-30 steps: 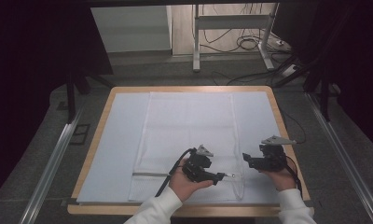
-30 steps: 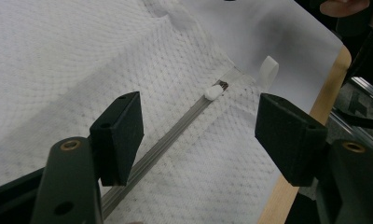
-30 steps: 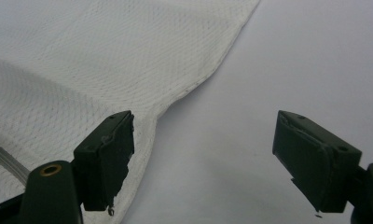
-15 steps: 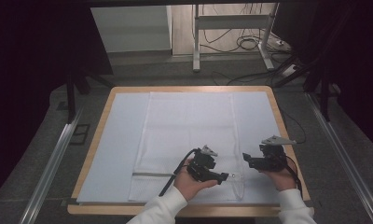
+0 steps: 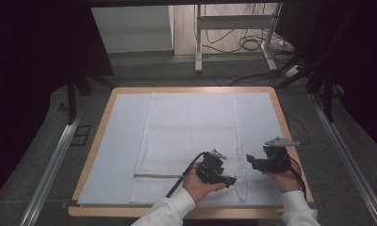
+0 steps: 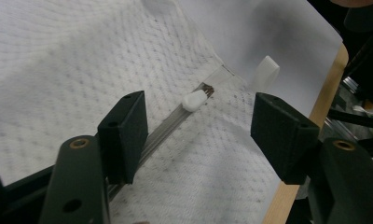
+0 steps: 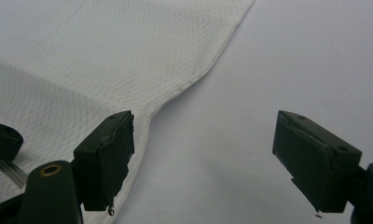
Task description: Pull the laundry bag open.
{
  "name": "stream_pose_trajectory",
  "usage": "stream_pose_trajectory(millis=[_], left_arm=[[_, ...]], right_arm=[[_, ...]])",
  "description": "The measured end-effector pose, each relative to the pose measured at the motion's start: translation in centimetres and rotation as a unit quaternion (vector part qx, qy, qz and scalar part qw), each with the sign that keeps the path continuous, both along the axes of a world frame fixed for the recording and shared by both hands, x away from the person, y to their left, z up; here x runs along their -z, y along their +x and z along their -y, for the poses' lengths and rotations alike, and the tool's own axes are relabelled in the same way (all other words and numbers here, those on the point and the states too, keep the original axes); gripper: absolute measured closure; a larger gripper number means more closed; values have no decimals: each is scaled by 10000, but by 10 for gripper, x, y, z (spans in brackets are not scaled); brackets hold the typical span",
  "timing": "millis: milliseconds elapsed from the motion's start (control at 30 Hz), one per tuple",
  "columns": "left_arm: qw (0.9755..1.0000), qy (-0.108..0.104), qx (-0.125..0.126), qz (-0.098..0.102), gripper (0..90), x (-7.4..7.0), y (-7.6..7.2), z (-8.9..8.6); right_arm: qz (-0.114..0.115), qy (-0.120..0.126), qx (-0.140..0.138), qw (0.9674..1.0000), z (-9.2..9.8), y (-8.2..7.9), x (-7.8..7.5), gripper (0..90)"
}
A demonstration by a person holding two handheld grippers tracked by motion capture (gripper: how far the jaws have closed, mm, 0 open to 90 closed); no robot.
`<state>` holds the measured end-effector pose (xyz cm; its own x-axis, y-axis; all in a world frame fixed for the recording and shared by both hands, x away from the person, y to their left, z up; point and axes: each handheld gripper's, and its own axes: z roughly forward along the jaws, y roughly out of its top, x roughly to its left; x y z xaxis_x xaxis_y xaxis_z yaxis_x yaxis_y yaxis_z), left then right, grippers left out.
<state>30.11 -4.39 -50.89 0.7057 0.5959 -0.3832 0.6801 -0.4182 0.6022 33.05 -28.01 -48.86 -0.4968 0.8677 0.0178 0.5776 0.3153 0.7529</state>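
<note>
A person is lowering the left gripper [image 5: 229, 179] over a white mesh laundry bag [image 5: 186, 141] that is lying flat along the middle of the surface [image 5: 98, 123], its zipper [image 5: 157, 176] running parallel to the near edge. In the left gripper view the jaws have just been closing a little yet are standing wide, straddling the white zipper pull [image 6: 194, 100] without touching it. The right gripper [image 5: 249, 161] is hovering just beside the bag's right edge near the near right corner, its jaws wide apart and holding nothing. To do this well, the left gripper is probably needing to settle squarely over the small pull, close only once both pads are flanking it, and then draw straight along the zipper line, while the right gripper is pinning the mesh so the fabric is not bunching. A pale sheet [image 5: 264, 108] is covering the wooden-rimmed surface; beyond its far edge, a grey floor [image 5: 144, 70], a metal stand [image 5: 198, 37] and loose cables [image 5: 252, 44] are showing in a dim room.
</note>
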Motion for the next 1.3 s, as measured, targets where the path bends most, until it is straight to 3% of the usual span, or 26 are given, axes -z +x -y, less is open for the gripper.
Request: stream_pose_trajectory(millis=[367, 1100, 1300], left_arm=[[9995, -87, -44, -284, 433, 4, 5, 8], [9983, -200, 50, -541, 489, 11, 3, 16], [9982, -254, -7, -549, 605, 14, 6, 17]], right_arm=[[1, -44, 11, 10000, 1, 0, 0, 202], [7, -105, 45, 9999, 0, 0, 1, 202], [10, -100, 54, 9999, 1, 0, 1, 202]])
